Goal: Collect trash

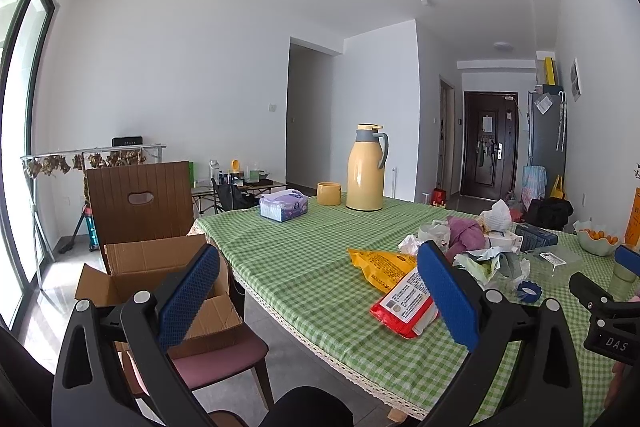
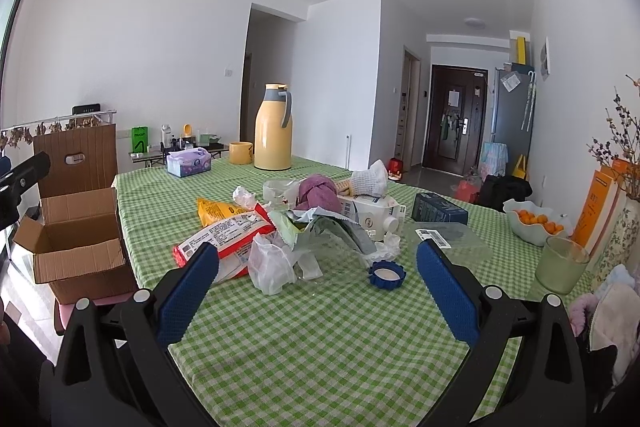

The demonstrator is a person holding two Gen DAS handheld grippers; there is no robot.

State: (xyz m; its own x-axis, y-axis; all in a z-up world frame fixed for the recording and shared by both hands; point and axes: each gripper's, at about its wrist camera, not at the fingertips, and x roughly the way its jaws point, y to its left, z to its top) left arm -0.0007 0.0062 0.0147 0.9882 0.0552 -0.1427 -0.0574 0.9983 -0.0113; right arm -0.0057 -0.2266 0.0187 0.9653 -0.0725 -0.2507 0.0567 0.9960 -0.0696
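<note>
A heap of trash lies on the green checked table (image 2: 320,339): a red and white snack packet (image 2: 224,235) (image 1: 404,303), an orange bag (image 2: 214,209) (image 1: 380,263), crumpled clear plastic (image 2: 272,267), a white carton (image 2: 368,211), a blue lid (image 2: 386,275) and a purple cloth (image 2: 316,193). An open cardboard box (image 1: 160,283) (image 2: 76,239) sits on a chair at the table's left end. My left gripper (image 1: 318,297) is open, hovering over the table's left edge beside the red packet. My right gripper (image 2: 318,291) is open, just short of the heap, holding nothing.
A yellow thermos (image 2: 274,129), yellow mug (image 2: 241,152) and tissue box (image 2: 189,163) stand at the far end. At the right are a dark box (image 2: 438,213), a bowl of oranges (image 2: 534,223), a green glass (image 2: 560,265), books and a vase.
</note>
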